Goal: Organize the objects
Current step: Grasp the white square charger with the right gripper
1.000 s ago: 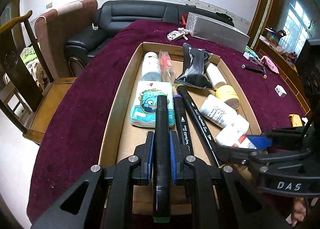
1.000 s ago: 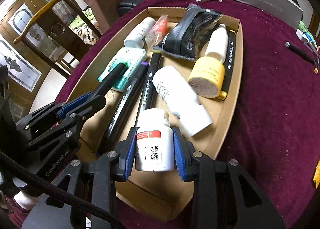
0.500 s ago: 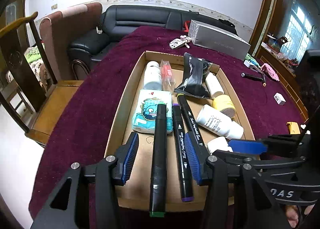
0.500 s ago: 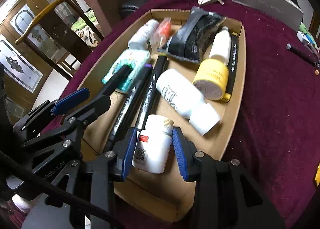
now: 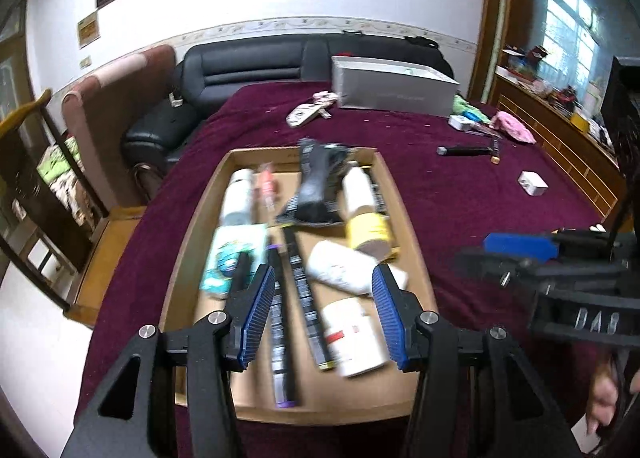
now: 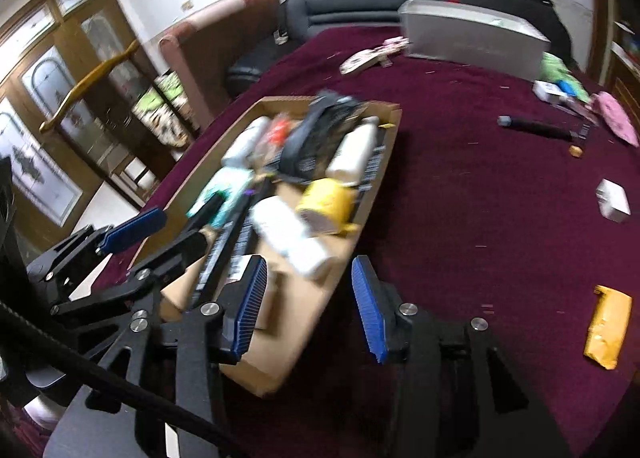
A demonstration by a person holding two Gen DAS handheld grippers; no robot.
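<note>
An open cardboard tray (image 5: 196, 242) (image 6: 296, 322) lies on a dark red tablecloth. In it are black markers (image 5: 280, 322), a tissue pack (image 5: 232, 254), a yellow jar (image 5: 368, 230) (image 6: 328, 198), a large white bottle (image 5: 340, 270) (image 6: 292, 238), a black pouch (image 5: 316, 186) and a white pill bottle (image 5: 352, 338) with a red label. My left gripper (image 5: 324, 298) (image 6: 160, 234) hovers open above the markers and pill bottle and touches none of them. My right gripper (image 6: 308, 290) (image 5: 520, 254) hangs over the tray's near right corner. Its jaws are opening with nothing gripped between them.
On the cloth beyond the tray are a grey box (image 5: 392, 86), a remote (image 5: 308, 114), a black pen (image 5: 464, 150), a small white box (image 5: 532, 183) and a yellow packet (image 6: 608, 326). A black sofa and wooden chairs stand beyond the table's far and left edges. A person's hand (image 5: 604, 398) shows at lower right.
The left gripper let go of the green-capped marker and the right let go of the pill bottle. Both objects now lie in the tray, and both grippers have lifted up and back.
</note>
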